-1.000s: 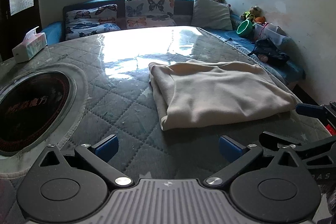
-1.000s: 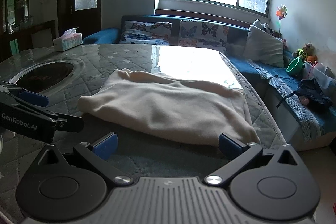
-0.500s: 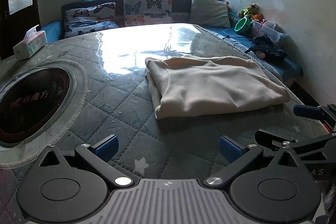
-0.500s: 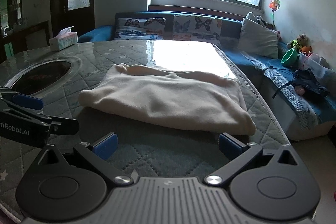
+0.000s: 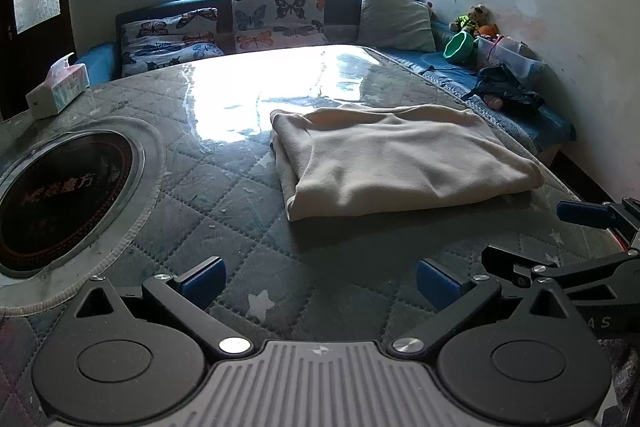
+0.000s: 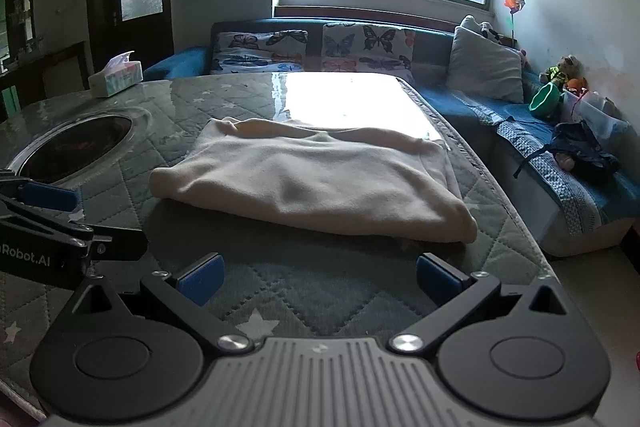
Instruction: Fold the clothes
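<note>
Cream cloth (image 5: 404, 163) lies folded on the table (image 5: 224, 227), in one flat, soft stack. It sits toward the right side of the table, close to that edge. One folded edge faces the cameras and looks thick and round. Nothing is touching the cloth.

The left claw (image 5: 319, 279) is held low over the table, on the near side of the cloth. It points straight at the cloth. Its two blue pads (image 5: 202, 278) are far apart, so it is wide open and holds nothing. The table cover shows between them.

The right claw (image 6: 318, 277) is held the same way, low and level, just in front of the cloth's near edge. Its two blue fingertips (image 6: 200, 277) are spread wide too, and it holds nothing. Each claw can be seen at the side of the other one's view, so they are side by side.

There is one cloth and two claws. There is one round dark plate (image 5: 60, 195) set into the table on the left. One tissue box (image 5: 58, 91) stands at the far left corner. Behind the table is a blue sofa (image 6: 472, 103) with two butterfly pillows (image 5: 278, 21) and one grey pillow (image 5: 394, 17). One green bowl (image 5: 459, 47) sits on the sofa by the wall.
</note>
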`<state>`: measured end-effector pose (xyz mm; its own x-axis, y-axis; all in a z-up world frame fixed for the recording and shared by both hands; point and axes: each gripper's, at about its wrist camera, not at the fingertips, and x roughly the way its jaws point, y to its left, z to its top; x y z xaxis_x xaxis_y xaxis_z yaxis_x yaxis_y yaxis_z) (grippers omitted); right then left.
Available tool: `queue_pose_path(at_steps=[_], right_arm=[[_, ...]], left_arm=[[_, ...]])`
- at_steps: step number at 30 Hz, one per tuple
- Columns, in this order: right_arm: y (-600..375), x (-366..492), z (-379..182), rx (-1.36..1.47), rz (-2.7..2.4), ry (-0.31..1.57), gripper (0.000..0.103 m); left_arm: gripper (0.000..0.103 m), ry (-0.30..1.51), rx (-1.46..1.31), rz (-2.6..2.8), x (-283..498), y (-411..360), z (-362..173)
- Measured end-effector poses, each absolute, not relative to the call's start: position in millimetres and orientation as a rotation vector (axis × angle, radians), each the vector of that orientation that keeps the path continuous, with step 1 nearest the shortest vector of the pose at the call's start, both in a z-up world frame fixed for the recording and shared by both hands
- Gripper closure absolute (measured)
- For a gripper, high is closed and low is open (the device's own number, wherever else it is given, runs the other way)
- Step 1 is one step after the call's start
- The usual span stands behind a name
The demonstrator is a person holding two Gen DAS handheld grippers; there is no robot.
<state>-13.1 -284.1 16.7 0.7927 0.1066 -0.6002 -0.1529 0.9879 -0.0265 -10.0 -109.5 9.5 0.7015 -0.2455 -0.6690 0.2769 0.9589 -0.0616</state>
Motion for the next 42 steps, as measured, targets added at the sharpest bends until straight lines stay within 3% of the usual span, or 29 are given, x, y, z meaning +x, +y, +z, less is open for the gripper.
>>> queue_pose_path(at_steps=[42], right_arm=[[-282,-21,16,-0.066,0.126,0.644,0.0]], left_arm=[[0.0,0.75,0.038,-0.293,-19,-109,8]])
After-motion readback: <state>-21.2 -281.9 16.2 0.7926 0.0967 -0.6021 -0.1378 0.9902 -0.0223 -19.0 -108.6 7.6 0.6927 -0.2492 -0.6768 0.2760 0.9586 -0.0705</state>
